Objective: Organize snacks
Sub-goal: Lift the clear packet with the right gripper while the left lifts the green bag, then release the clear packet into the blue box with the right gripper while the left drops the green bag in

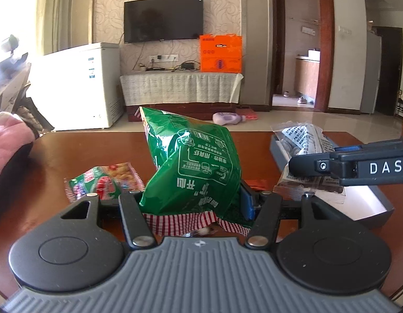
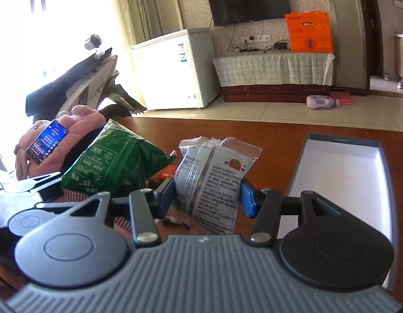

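My left gripper (image 1: 193, 203) is shut on a big green snack bag (image 1: 193, 161) with a red-striped edge, held upright above the brown table (image 1: 58, 161). My right gripper (image 2: 206, 195) is shut on a clear packet with a white printed label (image 2: 214, 177); that packet also shows in the left wrist view (image 1: 303, 140), beside and partly over the grey box with a white inside (image 1: 363, 203). The box lies right of the right gripper (image 2: 345, 167). The green bag appears in the right wrist view (image 2: 115, 164) to the left. A small red-and-green snack pack (image 1: 105, 180) lies on the table.
A pink plush (image 2: 79, 130) with a lit phone (image 2: 47, 140) on it sits at the table's left. A small orange packet (image 1: 256, 184) lies behind the green bag. Beyond the table are a white freezer (image 1: 81, 86), a TV stand and a doorway.
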### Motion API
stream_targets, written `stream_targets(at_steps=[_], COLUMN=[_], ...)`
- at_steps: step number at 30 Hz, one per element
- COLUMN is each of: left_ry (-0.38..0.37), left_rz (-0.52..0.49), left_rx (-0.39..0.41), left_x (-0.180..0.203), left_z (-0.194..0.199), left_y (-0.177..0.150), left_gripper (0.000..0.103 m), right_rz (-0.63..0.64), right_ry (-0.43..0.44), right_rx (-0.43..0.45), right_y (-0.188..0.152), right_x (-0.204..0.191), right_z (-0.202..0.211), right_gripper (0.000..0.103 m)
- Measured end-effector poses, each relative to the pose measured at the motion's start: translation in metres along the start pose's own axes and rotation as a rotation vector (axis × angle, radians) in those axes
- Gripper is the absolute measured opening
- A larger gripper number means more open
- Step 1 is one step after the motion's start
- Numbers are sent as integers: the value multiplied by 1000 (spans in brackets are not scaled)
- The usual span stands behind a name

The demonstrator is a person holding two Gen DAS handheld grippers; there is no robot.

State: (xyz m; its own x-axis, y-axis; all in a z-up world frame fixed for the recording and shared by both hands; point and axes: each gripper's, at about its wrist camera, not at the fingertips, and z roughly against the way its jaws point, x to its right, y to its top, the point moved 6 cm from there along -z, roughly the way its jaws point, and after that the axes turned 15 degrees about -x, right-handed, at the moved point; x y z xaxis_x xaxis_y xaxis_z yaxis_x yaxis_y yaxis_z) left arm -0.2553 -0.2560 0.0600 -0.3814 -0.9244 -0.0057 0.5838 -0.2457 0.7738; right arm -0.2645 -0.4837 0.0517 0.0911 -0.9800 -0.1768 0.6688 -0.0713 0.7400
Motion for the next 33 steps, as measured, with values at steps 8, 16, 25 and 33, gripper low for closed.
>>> stream_targets(at_steps=[8,16,25,33], left_ry=[-53,-121,-172,-188], left_rz=[-69,-133,-196,-219], left_rx=[11,5,1,-2], left_x=[49,97,141,162], left_z=[4,-3,-23,-56], left_y=[12,22,37,61], left_gripper=[64,64,64,64], right_rz=[-39,-97,-141,-173], right_ry=[-50,-107,-159,-202], right_rx=[23,26,11,-64], right_y=[-6,-14,-17,-26], right_x=[32,66,93,114], right_z=[21,29,24,1], right_gripper=[56,56,56,56])
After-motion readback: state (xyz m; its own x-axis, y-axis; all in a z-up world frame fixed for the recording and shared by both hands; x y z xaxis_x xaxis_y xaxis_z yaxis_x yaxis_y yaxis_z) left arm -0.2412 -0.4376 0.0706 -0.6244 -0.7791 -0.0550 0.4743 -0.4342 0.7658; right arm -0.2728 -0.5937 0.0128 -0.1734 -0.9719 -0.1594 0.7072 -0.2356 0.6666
